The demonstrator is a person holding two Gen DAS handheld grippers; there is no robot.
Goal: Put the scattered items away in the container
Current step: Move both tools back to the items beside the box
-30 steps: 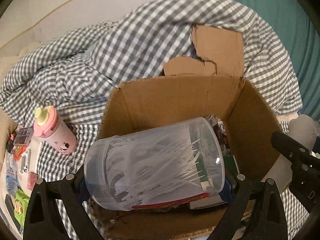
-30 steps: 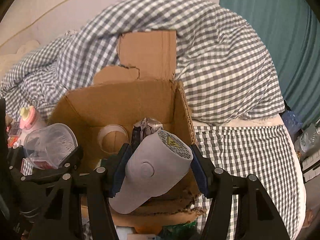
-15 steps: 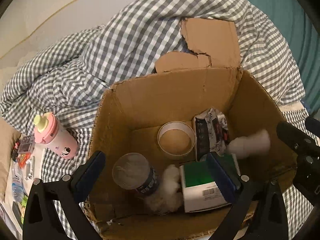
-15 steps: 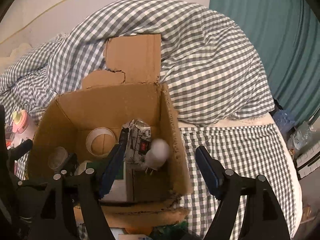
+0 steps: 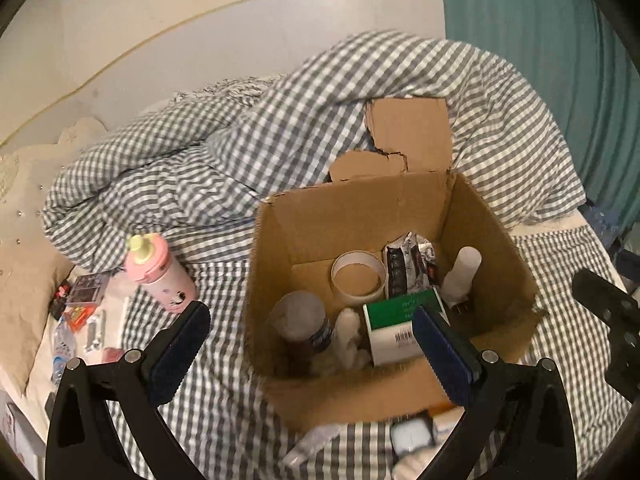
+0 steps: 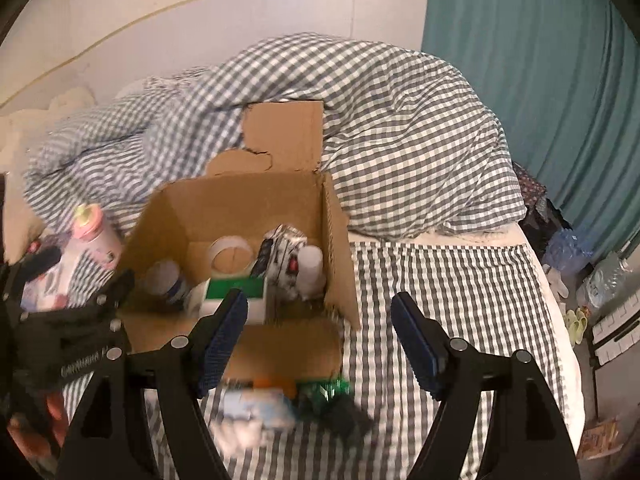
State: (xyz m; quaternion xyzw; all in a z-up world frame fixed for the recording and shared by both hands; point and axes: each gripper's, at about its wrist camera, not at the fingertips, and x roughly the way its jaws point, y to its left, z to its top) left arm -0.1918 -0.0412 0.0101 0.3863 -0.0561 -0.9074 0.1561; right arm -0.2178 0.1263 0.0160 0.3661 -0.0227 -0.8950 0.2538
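An open cardboard box point(image 5: 492, 236) point(image 6: 340, 240) stands on the checked bed. Inside lie a clear plastic jar point(image 5: 300, 320) point(image 6: 164, 280), a white cylinder with plug pins point(image 5: 460, 276) point(image 6: 310, 266), a tape roll point(image 5: 357, 276), a crumpled foil packet point(image 5: 408, 260) and a green and white carton point(image 5: 396, 324). My left gripper point(image 5: 316, 354) is open and empty in front of the box. My right gripper point(image 6: 320, 340) is open and empty, before the box's front right corner. A pink bottle point(image 5: 160, 276) point(image 6: 94, 236) lies left of the box.
Small packets and sachets point(image 5: 80, 308) lie on the sheet at the far left. More small items point(image 6: 280, 400) lie blurred just in front of the box. A heaped checked duvet point(image 5: 280, 128) rises behind it. A teal curtain point(image 6: 540, 80) hangs at the right.
Both grippers let go: the jar and the white cylinder dropped into the box. Both grippers opened and have since drawn back and up from the box.
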